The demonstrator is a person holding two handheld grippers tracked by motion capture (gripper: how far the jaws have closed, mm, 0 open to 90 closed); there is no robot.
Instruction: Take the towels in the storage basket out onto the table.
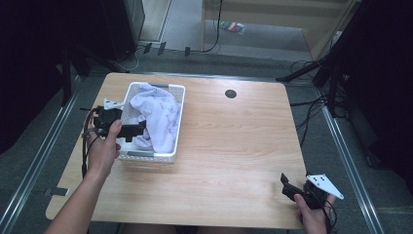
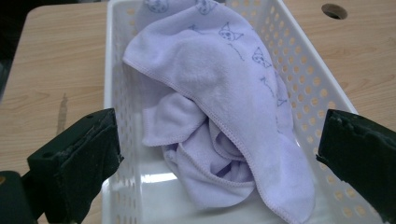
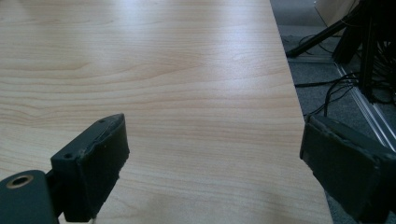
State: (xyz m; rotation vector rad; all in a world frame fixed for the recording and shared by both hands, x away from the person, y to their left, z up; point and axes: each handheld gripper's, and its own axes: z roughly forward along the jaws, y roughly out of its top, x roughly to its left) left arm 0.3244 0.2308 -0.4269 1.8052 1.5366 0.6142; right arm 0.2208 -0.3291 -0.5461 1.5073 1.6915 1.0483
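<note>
Lilac cloth: high view, the cloth (image 1: pixel 157 117) lies bunched in the white basket (image 1: pixel 178 122), which stands near the table's (image 1: pixel 234 146) far left corner.
Left gripper, high view: the left gripper (image 1: pixel 138 130) is held over the basket's left wall, its jaws pointing across the basket at the cloth.
Right gripper, high view: the right gripper (image 1: pixel 285 184) sits at the table's near right corner, well apart from the basket, with a grey plate on top.
Hole: a dark round hole (image 1: pixel 231 93) lies near the far edge.
Left gripper view: the jaws stand wide apart with nothing between them; one jaw is outside the basket (image 2: pixel 116 60) wall, the other over the opposite wall. The cloth (image 2: pixel 224 93), printed with small faces, lies crumpled on the basket floor beyond them, untouched.
Right gripper view: the jaws are spread wide and hold nothing, above bare wood (image 3: pixel 163 79) by the table's right edge; cables (image 3: pixel 336 88) lie on the floor beyond.
</note>
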